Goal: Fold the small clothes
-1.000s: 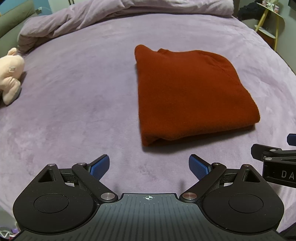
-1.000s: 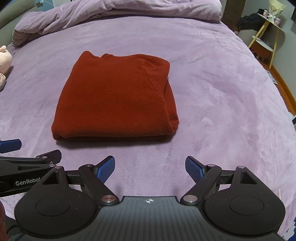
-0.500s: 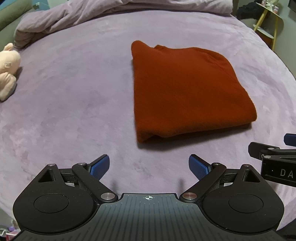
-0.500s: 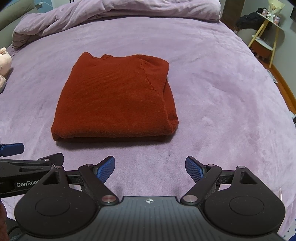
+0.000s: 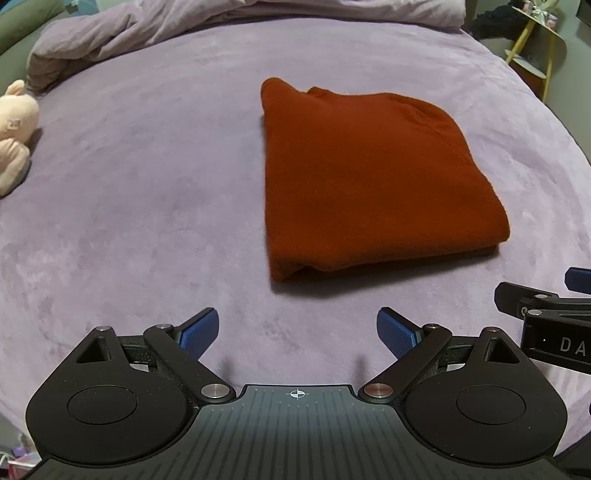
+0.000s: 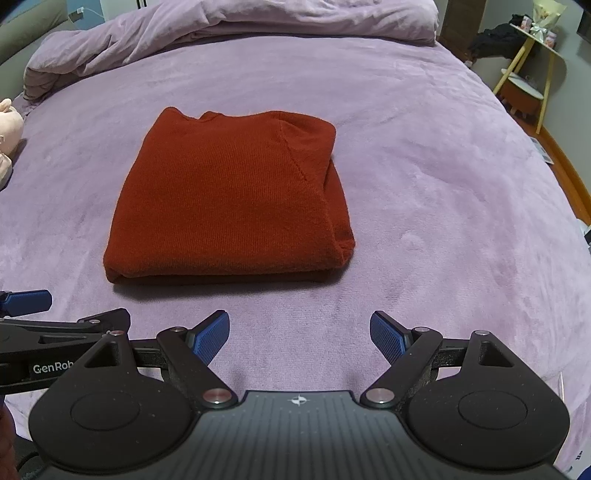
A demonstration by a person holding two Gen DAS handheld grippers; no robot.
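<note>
A rust-red knitted sweater (image 5: 369,177) lies folded into a flat rectangle on the purple bed cover (image 5: 147,184); it also shows in the right wrist view (image 6: 229,199). My left gripper (image 5: 297,332) is open and empty, just short of the sweater's near edge and to its left. My right gripper (image 6: 299,334) is open and empty, in front of the sweater's near right corner. Each gripper shows at the edge of the other's view: the right gripper (image 5: 554,306) and the left gripper (image 6: 44,317).
A bunched purple duvet (image 6: 221,22) lies along the far edge of the bed. A pale plush toy (image 5: 14,133) sits at the left. A yellow side table (image 6: 532,70) with small things stands beyond the bed's right edge.
Both grippers have drifted slightly, so the sweater sits a little lower and nearer in the views. The sweater itself has not moved and both grippers stay open.
</note>
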